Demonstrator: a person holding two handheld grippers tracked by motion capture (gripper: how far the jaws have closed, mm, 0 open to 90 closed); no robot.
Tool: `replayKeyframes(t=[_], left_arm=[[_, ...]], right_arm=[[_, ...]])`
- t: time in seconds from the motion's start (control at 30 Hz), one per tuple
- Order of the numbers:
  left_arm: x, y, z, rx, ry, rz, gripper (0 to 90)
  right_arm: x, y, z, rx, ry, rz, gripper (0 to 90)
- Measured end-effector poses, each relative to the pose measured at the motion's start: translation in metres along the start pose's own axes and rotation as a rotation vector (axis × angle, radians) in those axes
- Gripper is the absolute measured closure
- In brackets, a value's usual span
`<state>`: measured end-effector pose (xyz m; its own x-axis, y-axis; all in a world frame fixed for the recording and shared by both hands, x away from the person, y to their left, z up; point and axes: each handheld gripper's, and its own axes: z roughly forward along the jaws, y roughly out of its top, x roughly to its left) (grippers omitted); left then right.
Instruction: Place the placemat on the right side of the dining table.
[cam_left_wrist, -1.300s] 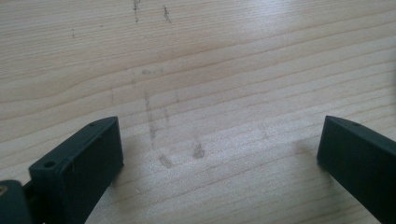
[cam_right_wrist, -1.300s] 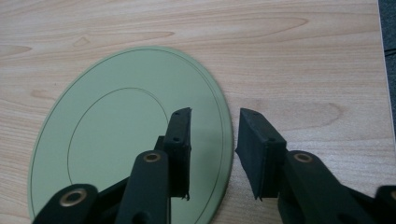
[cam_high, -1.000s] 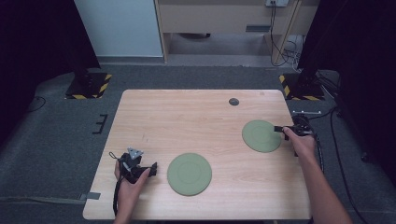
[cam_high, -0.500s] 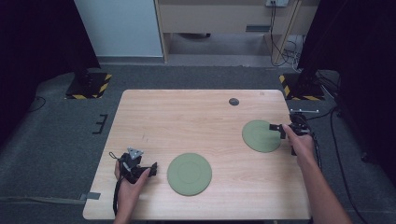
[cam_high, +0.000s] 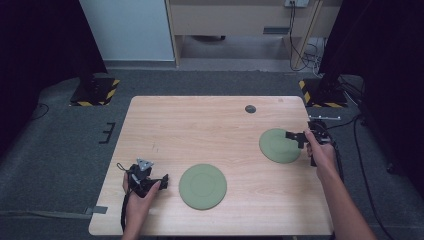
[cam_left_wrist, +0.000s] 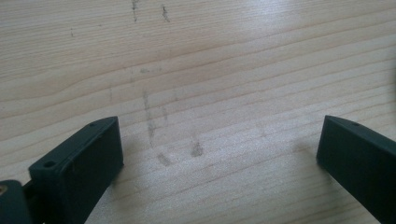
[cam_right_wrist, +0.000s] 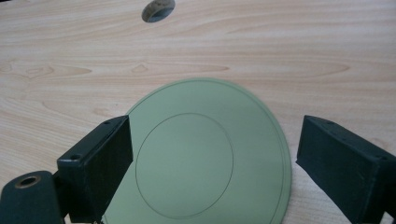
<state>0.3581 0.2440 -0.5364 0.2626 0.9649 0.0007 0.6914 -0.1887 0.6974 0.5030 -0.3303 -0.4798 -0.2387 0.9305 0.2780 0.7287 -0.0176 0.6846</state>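
Two flat green plates lie on the wooden table (cam_high: 210, 125): one near the front middle (cam_high: 202, 186), the other at the right (cam_high: 279, 145). My right gripper (cam_high: 294, 136) hovers over the right plate's right edge. Its jaws have just been opening, and in the right gripper view it (cam_right_wrist: 215, 154) stands open, with that plate (cam_right_wrist: 187, 158) below the gap and touching neither jaw. My left gripper (cam_high: 162, 180) rests at the front left, a short way left of the front plate. In the left gripper view it (cam_left_wrist: 219, 154) is open over bare wood.
A small dark round hole (cam_high: 250, 108) sits near the table's far edge, also seen ahead of the plate (cam_right_wrist: 158, 9). Cables (cam_high: 350, 145) trail off the table's right side. Stands with yellow-black striped bases (cam_high: 95, 92) flank the far corners on the floor.
The right gripper has opened and lifted slightly at the right plate's edge. The plate stays flat where it was. The left hand has not moved.
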Motion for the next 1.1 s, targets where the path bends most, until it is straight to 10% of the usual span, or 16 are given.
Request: replayKeyframes(t=[0.2, 0.67, 1.1], left_arm=[[0.0, 0.0, 0.0, 0.0, 0.0, 0.0, 0.0], [0.0, 0.0, 0.0, 0.0, 0.0, 0.0, 0.0], [0.0, 0.0, 0.0, 0.0, -0.001, 0.001, 0.0]], right_arm=[[0.017, -0.006, -0.004, -0.095, -0.008, -0.073, 9.9], [0.079, -0.033, -0.005, -0.085, 0.048, -0.219, 7.3], [0.102, -0.047, -0.005, -0.072, 0.071, -0.25, 6.7]])
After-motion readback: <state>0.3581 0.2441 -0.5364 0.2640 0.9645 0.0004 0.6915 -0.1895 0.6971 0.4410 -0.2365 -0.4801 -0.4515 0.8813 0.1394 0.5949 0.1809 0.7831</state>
